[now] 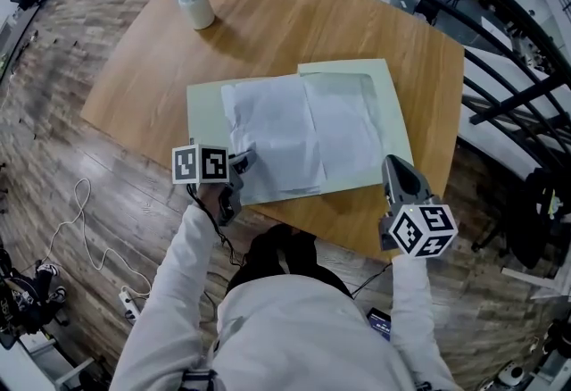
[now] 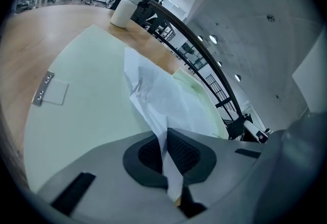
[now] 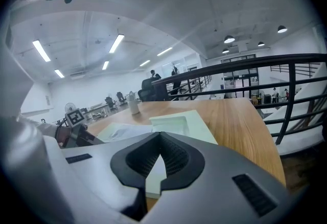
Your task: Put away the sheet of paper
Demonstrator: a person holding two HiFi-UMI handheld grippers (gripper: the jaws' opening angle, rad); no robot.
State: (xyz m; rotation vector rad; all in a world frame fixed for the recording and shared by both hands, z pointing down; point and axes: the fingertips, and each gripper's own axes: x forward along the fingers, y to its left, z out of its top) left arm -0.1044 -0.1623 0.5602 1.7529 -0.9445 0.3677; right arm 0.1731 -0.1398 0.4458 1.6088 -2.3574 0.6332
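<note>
While our left gripper point(image 1: 244, 157) pinched the sheet of paper point(image 1: 277, 132) (lying on the green folder point(image 1: 379, 77) by the near edge of the table point(image 1: 294, 14)), our right gripper point(image 1: 398, 170) hung closed, empty.

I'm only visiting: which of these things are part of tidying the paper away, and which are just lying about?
In the job: sheet of paper, pinched in the left claw; open green folder under it; right claw, shut, beside the folder.
Lying about: white bottle on the table; cable and power strip on the floor.
</note>
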